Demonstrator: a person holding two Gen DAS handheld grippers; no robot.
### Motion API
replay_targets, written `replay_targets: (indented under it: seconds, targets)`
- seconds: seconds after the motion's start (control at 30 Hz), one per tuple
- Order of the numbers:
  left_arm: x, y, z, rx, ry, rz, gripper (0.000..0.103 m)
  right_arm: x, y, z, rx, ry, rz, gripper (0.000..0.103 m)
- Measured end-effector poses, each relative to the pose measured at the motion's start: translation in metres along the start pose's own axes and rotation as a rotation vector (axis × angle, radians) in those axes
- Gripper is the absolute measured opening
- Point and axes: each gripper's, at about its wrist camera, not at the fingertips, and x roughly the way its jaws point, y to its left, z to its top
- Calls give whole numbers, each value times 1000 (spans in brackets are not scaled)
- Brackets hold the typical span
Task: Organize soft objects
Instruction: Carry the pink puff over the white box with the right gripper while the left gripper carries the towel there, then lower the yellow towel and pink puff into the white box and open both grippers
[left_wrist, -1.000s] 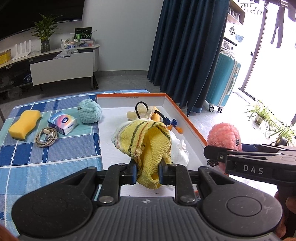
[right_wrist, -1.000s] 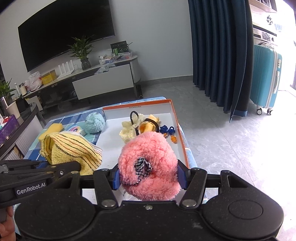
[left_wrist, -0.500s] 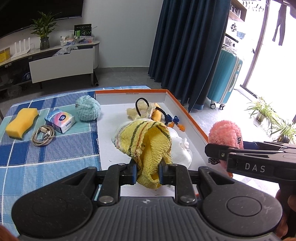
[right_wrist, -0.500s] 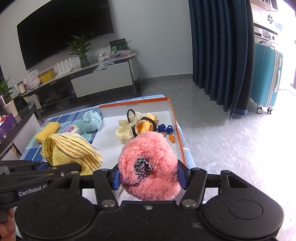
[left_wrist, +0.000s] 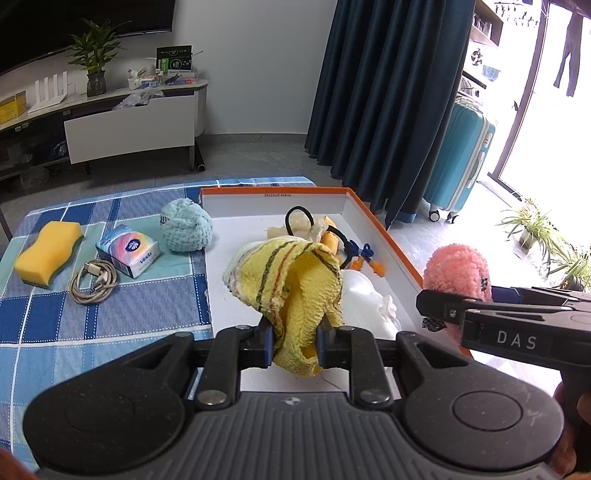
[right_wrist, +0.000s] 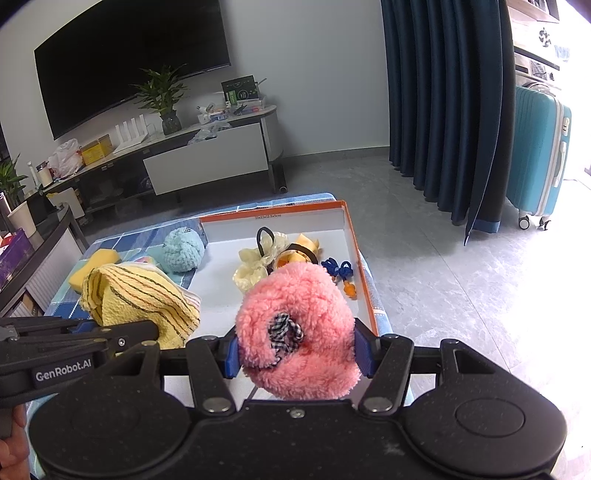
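Note:
My left gripper (left_wrist: 294, 341) is shut on a yellow striped cloth (left_wrist: 291, 280), held bunched above the near part of the orange-rimmed white box (left_wrist: 384, 232). My right gripper (right_wrist: 295, 350) is shut on a fluffy pink plush (right_wrist: 295, 325) with a checked bow, over the box's near right corner. The same pink plush (left_wrist: 456, 271) shows at the right of the left wrist view, and the yellow cloth (right_wrist: 140, 299) at the left of the right wrist view. Inside the box lie a cream scrunchie (right_wrist: 255, 267), black hair ties, blue-and-orange earplugs (right_wrist: 341, 275) and a white soft item (left_wrist: 364, 304).
On the blue checked tablecloth (left_wrist: 55, 314) left of the box sit a light-blue plush ball (left_wrist: 186, 230), a tissue pack (left_wrist: 127, 251), a coiled cable (left_wrist: 92, 280) and a yellow sponge (left_wrist: 46, 253). A teal suitcase (right_wrist: 535, 162) and dark curtains (right_wrist: 443, 99) stand to the right.
Both grippers have kept their grips and barely moved; the view has only shifted slightly over the table.

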Motion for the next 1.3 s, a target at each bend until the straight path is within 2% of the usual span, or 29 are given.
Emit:
replay_targets:
  seconds: [0.47,1.3]
  targets:
    - [14,6,23,-1,5,4,23,13,-1,23,2,-3,7,69]
    - [46,4,42,13,35,-12,23,48,-3,54,-14,12,7,70]
